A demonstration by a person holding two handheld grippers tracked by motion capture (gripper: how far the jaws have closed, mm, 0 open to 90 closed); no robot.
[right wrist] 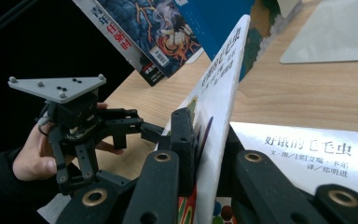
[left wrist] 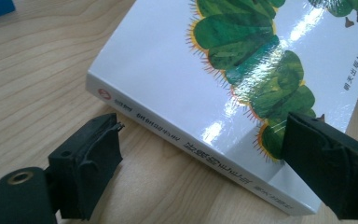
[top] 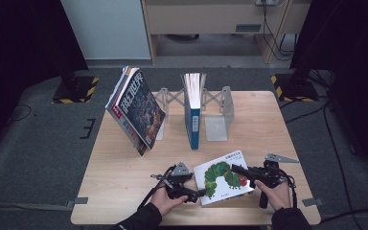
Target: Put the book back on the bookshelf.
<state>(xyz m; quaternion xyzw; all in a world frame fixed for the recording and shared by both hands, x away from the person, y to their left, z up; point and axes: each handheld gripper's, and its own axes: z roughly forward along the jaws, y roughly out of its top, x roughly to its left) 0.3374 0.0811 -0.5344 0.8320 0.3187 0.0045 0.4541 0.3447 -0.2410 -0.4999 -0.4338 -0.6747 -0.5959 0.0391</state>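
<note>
— Pinching the front cover of the caterpillar book, is the right gripper?
— Yes, clenching it, lifting the cover off the pages; the book is lying near the table front edge. The left gripper is gaping at the spine.

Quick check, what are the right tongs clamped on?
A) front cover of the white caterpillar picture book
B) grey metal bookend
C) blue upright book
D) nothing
A: in the right gripper view the right tongs pinch the lifted front cover of the white caterpillar picture book, whose title page lies exposed.
</note>
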